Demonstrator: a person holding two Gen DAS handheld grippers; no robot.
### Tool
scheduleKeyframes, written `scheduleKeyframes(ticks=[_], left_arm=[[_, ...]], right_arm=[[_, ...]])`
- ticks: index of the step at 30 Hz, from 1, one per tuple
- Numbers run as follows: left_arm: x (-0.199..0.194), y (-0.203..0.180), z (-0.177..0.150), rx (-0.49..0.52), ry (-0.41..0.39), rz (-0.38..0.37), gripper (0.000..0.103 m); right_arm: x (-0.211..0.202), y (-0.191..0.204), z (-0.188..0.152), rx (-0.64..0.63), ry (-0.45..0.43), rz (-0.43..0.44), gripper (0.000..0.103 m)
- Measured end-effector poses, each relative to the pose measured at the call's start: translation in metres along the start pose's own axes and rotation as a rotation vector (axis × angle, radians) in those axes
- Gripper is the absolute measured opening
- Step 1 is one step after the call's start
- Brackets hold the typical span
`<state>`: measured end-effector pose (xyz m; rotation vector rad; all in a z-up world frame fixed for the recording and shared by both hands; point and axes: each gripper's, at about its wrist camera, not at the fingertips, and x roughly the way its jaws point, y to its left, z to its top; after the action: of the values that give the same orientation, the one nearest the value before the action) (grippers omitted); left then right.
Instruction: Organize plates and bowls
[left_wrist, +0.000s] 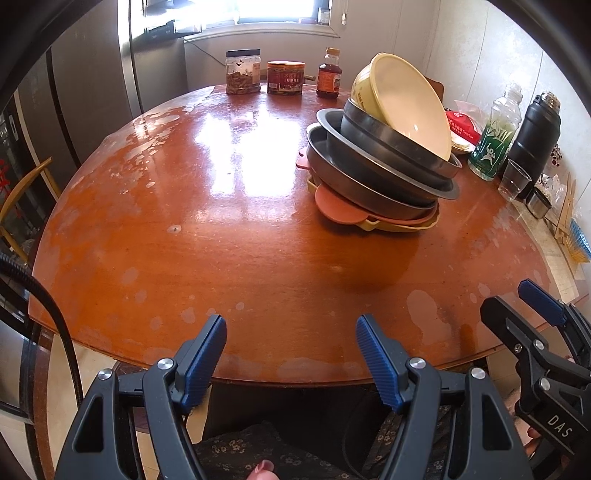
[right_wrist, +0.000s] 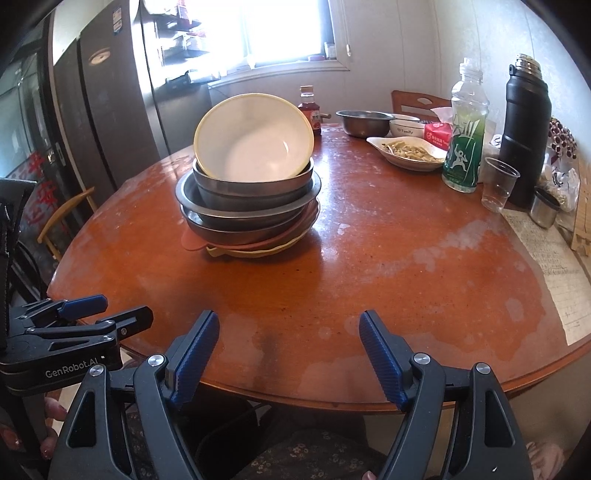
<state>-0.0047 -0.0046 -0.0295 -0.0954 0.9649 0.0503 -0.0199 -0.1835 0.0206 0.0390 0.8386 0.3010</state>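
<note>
A stack of dishes stands on the round wooden table (left_wrist: 221, 240). A cream bowl (left_wrist: 410, 110) (right_wrist: 255, 138) leans tilted on top. Under it sit several metal bowls (left_wrist: 384, 162) (right_wrist: 251, 195), then a pink plate (left_wrist: 340, 206) (right_wrist: 192, 240) and a yellow plate (left_wrist: 391, 226) (right_wrist: 255, 254) at the bottom. My left gripper (left_wrist: 291, 332) is open and empty over the table's near edge, well short of the stack. My right gripper (right_wrist: 288, 328) is open and empty, also at the near edge. Each gripper shows in the other's view, the right one (left_wrist: 532, 306) and the left one (right_wrist: 92, 314).
Two jars (left_wrist: 243, 72) and a sauce bottle (left_wrist: 328, 74) stand at the far edge. A green bottle (right_wrist: 463, 144), black flask (right_wrist: 524, 136), plastic cup (right_wrist: 496, 188), dish of food (right_wrist: 406, 151), metal bowl (right_wrist: 364, 122) and paper (right_wrist: 554, 258) crowd the right side.
</note>
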Motion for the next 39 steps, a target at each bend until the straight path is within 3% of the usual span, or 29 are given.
scheduleKeyframes(ticks=[39], left_arm=[[-0.0011,-0.0018,-0.0039,0.005,0.007,0.004,0.072]], right_arm=[[-0.0001,0.0024,-0.0032,-0.003,0.004,-0.021,0.079]])
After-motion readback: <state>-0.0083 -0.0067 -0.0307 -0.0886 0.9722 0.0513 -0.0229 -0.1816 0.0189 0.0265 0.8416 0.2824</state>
